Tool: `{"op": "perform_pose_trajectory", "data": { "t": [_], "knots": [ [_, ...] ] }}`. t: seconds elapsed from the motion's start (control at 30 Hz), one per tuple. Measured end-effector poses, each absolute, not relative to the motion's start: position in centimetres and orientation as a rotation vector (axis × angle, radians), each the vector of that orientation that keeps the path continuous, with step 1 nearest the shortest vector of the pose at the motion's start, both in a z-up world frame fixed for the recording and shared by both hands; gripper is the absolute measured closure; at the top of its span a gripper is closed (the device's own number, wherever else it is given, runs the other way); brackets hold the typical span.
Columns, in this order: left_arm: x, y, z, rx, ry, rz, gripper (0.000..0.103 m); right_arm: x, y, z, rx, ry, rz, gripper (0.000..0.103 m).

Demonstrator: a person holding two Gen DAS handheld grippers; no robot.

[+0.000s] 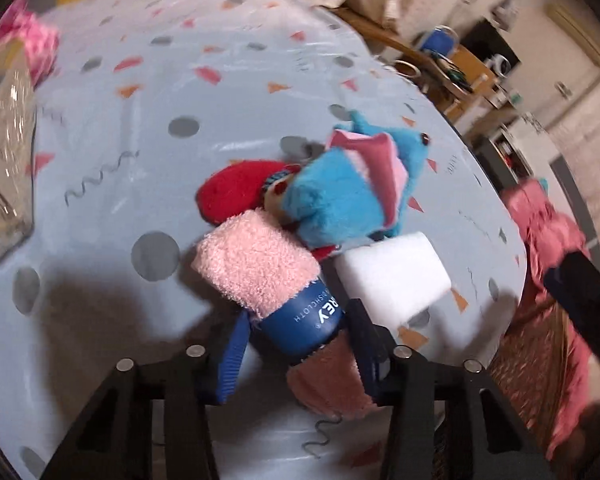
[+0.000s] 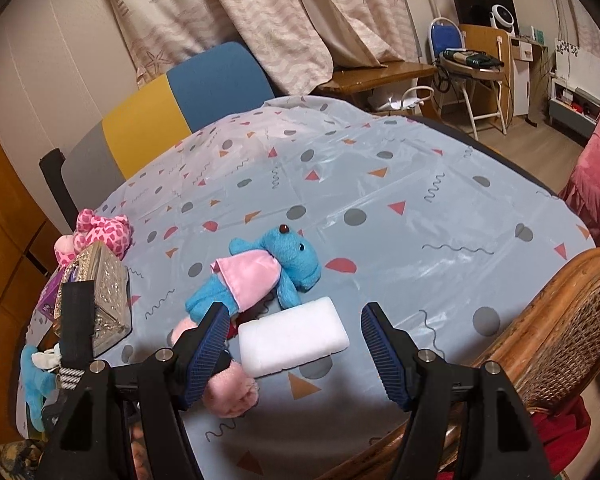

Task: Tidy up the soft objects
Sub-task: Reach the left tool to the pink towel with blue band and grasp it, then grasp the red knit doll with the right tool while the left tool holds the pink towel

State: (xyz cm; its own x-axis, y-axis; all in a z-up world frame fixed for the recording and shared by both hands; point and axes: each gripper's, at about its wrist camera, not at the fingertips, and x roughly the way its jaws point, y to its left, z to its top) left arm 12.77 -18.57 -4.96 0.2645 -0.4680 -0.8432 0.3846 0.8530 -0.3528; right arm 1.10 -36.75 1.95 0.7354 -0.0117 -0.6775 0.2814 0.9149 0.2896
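Note:
A rolled pink dishcloth [image 1: 260,264] with a blue paper band lies on the table, and my left gripper [image 1: 298,312] is shut on it at the band. Just beyond it are a blue plush toy [image 1: 340,196] in a pink dress, a red plush piece [image 1: 232,194] and a white sponge block [image 1: 392,276]. In the right wrist view my right gripper [image 2: 295,308] stands open over the white sponge block [image 2: 292,338], its pads well clear of it. The pink dishcloth [image 2: 230,394] shows beside its left finger, with the blue plush toy [image 2: 260,276] behind.
The table wears a light blue patterned cloth [image 2: 380,208]. A silver box [image 2: 104,292], a pink spotted plush [image 2: 100,232] and another blue plush [image 2: 36,384] sit at its left edge. A rattan chair [image 2: 560,320] stands at the right, a multicoloured chair back [image 2: 180,100] beyond.

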Motion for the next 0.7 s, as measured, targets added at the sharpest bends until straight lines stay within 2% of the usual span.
{"op": "perform_pose_trajectory", "data": {
  "t": [0.47,0.7],
  "knots": [
    [10.6,-8.1,-5.3,-0.075,1.164,-0.607,0.053,3.5,-34.5,1.5,0.482,0.822,-0.051,0.033],
    [10.2,-7.4,-6.0,-0.108,1.138,-0.592,0.05,7.5,-33.9,-0.2,0.631,0.914,-0.007,0.033]
  ]
}}
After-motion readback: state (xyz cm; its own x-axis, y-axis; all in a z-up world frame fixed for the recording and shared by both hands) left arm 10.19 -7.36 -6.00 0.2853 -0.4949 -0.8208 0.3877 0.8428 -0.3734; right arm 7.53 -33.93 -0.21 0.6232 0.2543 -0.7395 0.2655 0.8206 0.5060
